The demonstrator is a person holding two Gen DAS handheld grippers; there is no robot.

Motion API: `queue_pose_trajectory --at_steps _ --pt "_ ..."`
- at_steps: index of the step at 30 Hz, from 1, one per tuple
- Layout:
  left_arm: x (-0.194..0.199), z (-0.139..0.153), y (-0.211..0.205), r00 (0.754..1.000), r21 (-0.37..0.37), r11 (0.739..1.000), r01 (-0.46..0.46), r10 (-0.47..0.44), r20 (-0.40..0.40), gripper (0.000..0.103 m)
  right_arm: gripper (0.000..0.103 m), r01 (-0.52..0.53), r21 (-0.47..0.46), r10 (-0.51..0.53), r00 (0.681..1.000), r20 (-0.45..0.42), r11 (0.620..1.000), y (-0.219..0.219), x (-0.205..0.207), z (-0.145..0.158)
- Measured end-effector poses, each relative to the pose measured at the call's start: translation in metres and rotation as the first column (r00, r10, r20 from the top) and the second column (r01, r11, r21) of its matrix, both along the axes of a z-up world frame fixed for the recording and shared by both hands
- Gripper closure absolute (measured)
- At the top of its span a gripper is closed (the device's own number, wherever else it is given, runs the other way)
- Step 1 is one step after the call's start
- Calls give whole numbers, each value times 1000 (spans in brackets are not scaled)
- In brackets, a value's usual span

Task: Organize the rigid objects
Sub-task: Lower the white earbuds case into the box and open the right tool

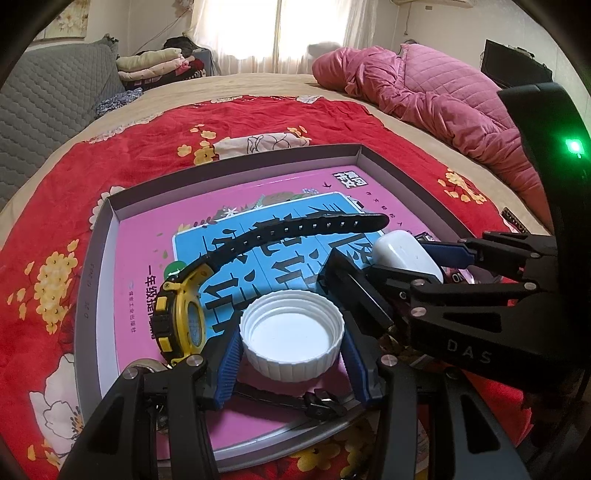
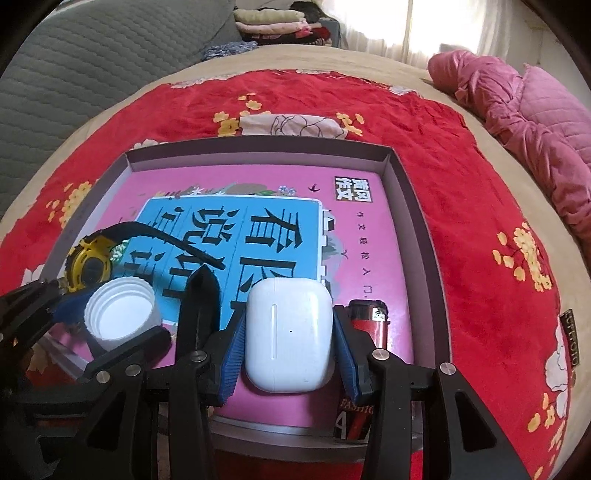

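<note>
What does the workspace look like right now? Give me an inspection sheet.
Surface: red floral blanket on a bed, shallow grey cardboard tray on it.
Job's things: white ribbed plastic cap, white earbud case, yellow-and-black wristwatch, all inside the tray on a pink book cover.
Clutter: red lighter beside the case.
Grippers: left hand-held gripper closed on the cap; right hand-held gripper closed on the case.
Cables: nothing seen.
Surroundings: pink quilt, folded clothes, curtained window.

A home bedroom: a wide bed point(image 1: 258, 85) carries a red flowered blanket point(image 1: 147, 122), a rumpled pink quilt point(image 1: 424, 92) and folded clothes point(image 1: 155, 64), with a curtained window point(image 1: 277, 29) glowing behind it.
</note>
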State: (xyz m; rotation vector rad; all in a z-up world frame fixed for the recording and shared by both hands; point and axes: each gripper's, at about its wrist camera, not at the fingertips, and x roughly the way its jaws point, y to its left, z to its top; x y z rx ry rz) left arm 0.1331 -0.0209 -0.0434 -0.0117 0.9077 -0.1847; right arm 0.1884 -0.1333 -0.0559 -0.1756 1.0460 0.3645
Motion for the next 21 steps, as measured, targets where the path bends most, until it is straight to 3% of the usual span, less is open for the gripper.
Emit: queue_pose_trajectory --at_steps 11,21 --pt "2 -1 -1 1000 9 1000 -2 2 0 53 57 -5 17 5 1000 3 1000 -1 -3 4" --pt "2 -3 -2 1000 34 999 -9 9 9 53 56 14 65 -21 995 95 998 -10 -26 36"
